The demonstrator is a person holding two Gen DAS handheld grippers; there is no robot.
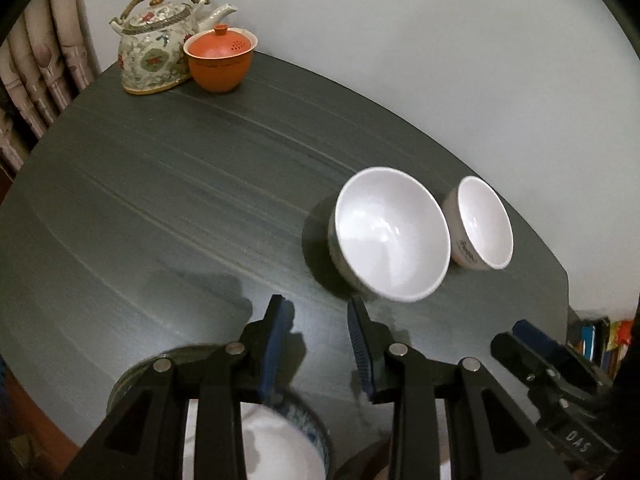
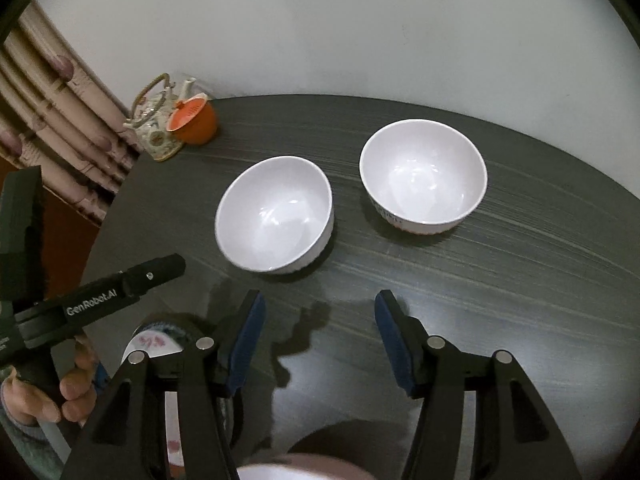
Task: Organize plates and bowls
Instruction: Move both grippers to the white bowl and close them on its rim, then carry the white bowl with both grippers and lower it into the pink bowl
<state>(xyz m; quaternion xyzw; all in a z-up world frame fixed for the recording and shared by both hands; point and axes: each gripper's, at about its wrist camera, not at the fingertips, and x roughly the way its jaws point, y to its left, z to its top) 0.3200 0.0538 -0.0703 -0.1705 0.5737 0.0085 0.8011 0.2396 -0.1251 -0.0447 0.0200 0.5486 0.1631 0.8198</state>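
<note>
Two white bowls on dark table (image 2: 520, 280), upright, empty, side by side but apart, not stacked: left bowl (image 2: 275, 214) nearer the tongs, right bowl (image 2: 423, 176) a bit farther back w/ some print on its outer wall. Same pair in left wrist view, at right of table, rims nearly touching from that angle.

Left tongs (image 1: 320, 322) spread apart, nothing between the blue pads, hovering above bare table just short of the left bowl. Right tongs (image 2: 320, 316) likewise released, empty, pointed at the gap between the two bowls. Hand (image 2: 76, 384) seen gripping the left tool's handle at near left.

At near edge, partly hidden under the tongs: blue-patterned dish (image 1: 304, 432) w/ white inside, plus what looks like a plate w/ pink marks (image 2: 154, 344); can't tell whether stacked or merely close together. Pale rounded shape at bottom centre of right wrist view, too cut off to name.

Far left corner: flowered teapot (image 1: 154, 54) and orange lidded cup (image 1: 219, 60), touching, well apart from the bowls; prob. not part of the job.

Judged progress: early or mid. Bowls not yet nested or moved toward the near-edge crockery; neither tool carrying anything. Left to do, apparently: pick up one bowl, set inside the other, gather w/ the plates. Likely next grasp: left bowl's near rim.
</note>
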